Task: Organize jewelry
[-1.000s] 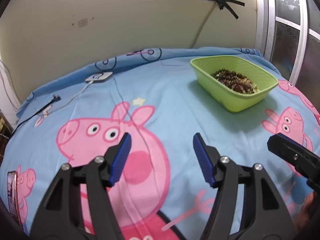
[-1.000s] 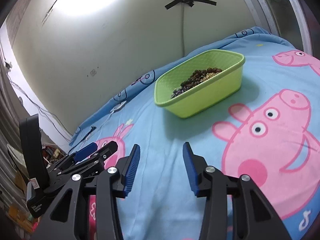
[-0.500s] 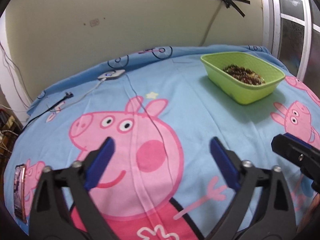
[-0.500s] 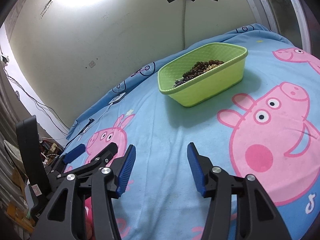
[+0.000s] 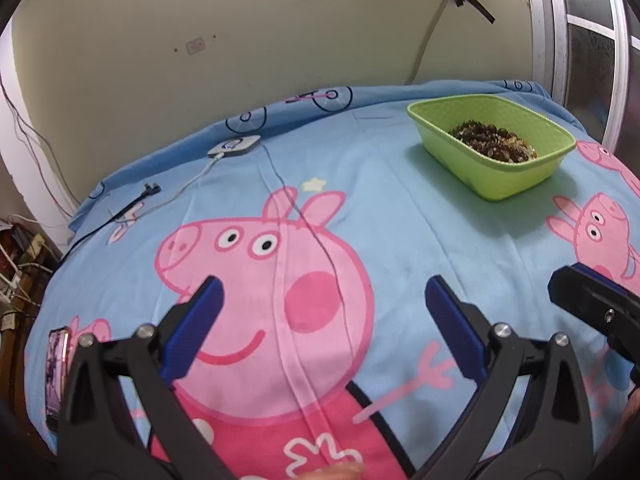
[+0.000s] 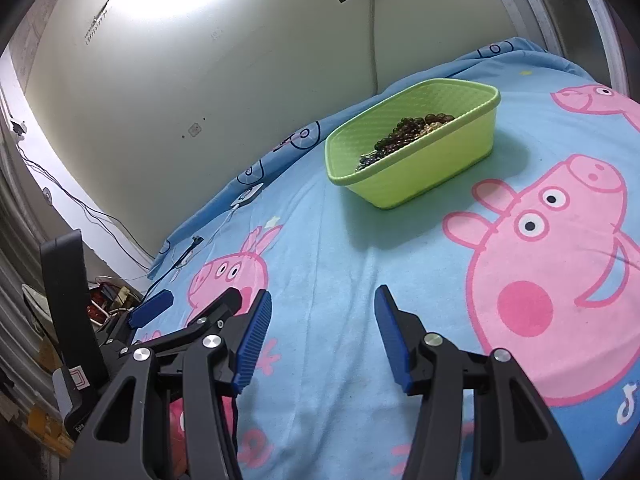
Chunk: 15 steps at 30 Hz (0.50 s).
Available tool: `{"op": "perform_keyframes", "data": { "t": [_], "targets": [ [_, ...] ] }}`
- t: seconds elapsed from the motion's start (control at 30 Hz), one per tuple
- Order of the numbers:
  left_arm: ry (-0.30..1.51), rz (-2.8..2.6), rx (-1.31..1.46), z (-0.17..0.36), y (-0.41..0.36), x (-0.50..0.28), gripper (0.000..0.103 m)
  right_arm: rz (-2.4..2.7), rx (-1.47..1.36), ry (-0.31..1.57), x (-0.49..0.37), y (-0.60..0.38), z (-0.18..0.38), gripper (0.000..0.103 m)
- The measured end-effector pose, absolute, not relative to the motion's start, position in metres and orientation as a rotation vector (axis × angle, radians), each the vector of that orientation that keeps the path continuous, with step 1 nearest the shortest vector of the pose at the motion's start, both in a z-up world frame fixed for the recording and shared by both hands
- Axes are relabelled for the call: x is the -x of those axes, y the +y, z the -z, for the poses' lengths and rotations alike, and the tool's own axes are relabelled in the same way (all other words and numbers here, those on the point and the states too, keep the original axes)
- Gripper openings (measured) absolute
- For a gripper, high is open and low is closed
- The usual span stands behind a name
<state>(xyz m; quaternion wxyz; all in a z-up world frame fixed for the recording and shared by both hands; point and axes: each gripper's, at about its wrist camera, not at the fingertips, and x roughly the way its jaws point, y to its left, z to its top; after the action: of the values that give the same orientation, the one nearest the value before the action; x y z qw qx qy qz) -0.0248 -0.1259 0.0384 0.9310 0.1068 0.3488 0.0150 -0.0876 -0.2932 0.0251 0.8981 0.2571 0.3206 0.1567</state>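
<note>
Both tools, left (image 5: 320, 312) and right (image 6: 322, 328), gaped empty; next, reaching ahead to the bead-filled green basket (image 6: 420, 176).

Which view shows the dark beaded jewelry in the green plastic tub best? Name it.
The left wrist view: it looks down over the rim, so the dark beaded jewelry lies exposed inside the green plastic tub. The right wrist view shows the beads partly hidden behind the tub's near wall.
</note>
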Motion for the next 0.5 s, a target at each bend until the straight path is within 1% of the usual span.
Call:
{"op": "perform_keyframes", "data": {
  "t": [0.5],
  "targets": [
    [0.71, -0.051, -0.259, -0.0409, -0.1289, 0.0271, 0.097, -0.338, -0.562, 0.668, 0.09, -0.2985, -0.0239, 0.034]
  ]
}}
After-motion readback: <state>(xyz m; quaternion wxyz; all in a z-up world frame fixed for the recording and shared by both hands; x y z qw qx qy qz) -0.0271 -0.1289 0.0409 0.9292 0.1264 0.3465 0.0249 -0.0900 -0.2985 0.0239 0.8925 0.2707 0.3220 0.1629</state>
